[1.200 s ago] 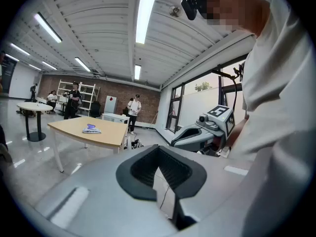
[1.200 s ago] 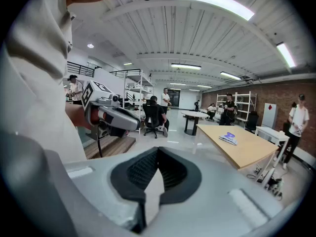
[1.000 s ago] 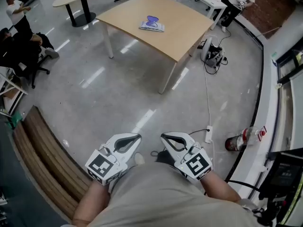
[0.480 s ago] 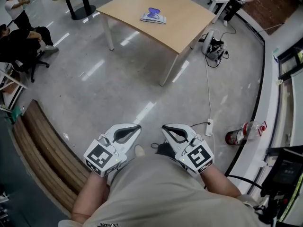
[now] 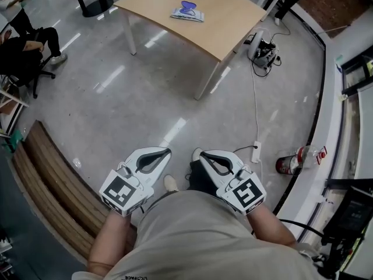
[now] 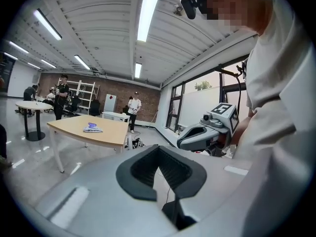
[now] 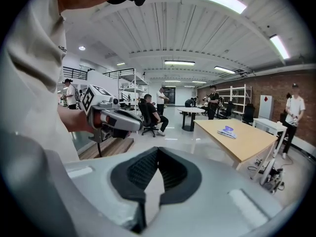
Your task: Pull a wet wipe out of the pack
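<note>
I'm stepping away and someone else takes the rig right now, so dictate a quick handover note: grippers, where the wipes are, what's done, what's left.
Left gripper: jaws shut, empty, held low in front of the body.
Right gripper: the same, shut and empty.
Pack of wipes: lying on the wooden table across the floor, far out of reach. Too small to tell if a wipe is sticking out.
Done: nothing yet.
Left: walk to the table, probably steady the pack with one gripper, pull a wipe out with the other.

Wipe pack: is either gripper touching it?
Apart. Head view: wipe pack lies on the far table; left gripper and right gripper sit at the person's waist, floor between.
</note>
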The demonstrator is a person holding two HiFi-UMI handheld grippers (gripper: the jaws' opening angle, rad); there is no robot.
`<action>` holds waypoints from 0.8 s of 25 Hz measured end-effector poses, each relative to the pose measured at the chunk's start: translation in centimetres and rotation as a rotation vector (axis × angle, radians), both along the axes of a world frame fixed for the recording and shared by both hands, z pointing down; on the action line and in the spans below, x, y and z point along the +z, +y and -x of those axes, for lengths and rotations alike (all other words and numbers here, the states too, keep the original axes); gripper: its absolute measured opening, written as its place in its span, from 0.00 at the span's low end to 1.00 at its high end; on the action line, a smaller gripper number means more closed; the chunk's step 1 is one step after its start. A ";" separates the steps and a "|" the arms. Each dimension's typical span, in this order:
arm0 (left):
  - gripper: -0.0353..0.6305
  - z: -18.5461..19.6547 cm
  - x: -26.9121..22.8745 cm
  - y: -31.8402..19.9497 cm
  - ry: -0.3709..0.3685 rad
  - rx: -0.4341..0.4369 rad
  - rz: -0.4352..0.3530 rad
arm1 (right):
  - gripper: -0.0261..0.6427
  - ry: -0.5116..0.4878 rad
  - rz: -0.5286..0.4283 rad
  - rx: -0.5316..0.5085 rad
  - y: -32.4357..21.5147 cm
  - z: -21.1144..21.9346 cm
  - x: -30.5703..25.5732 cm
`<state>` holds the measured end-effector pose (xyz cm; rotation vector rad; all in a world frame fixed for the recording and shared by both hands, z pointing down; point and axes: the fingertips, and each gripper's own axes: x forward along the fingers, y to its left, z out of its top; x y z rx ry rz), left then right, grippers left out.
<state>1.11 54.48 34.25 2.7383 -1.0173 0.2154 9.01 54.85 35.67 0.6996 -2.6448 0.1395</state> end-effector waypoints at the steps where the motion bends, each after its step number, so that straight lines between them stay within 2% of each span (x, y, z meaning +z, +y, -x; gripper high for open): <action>1: 0.06 -0.1 0.0 -0.7 0.003 0.000 -0.002 | 0.04 0.003 0.005 -0.004 -0.6 0.0 0.1; 8: 0.06 -0.6 0.8 -7.5 -0.038 -0.004 -0.006 | 0.04 -0.007 0.025 -0.047 -7.2 1.0 1.5; 12: 0.06 -0.3 0.7 -12.8 -0.046 -0.024 0.013 | 0.04 -0.040 0.026 -0.073 -13.2 1.7 1.4; 16: 0.06 -1.3 0.2 -19.9 -0.061 -0.042 0.051 | 0.04 -0.059 0.021 -0.077 -20.8 0.4 0.9; 20: 0.06 -2.2 -0.5 -25.4 -0.091 -0.056 0.037 | 0.04 -0.051 0.002 -0.092 -26.1 -0.8 0.4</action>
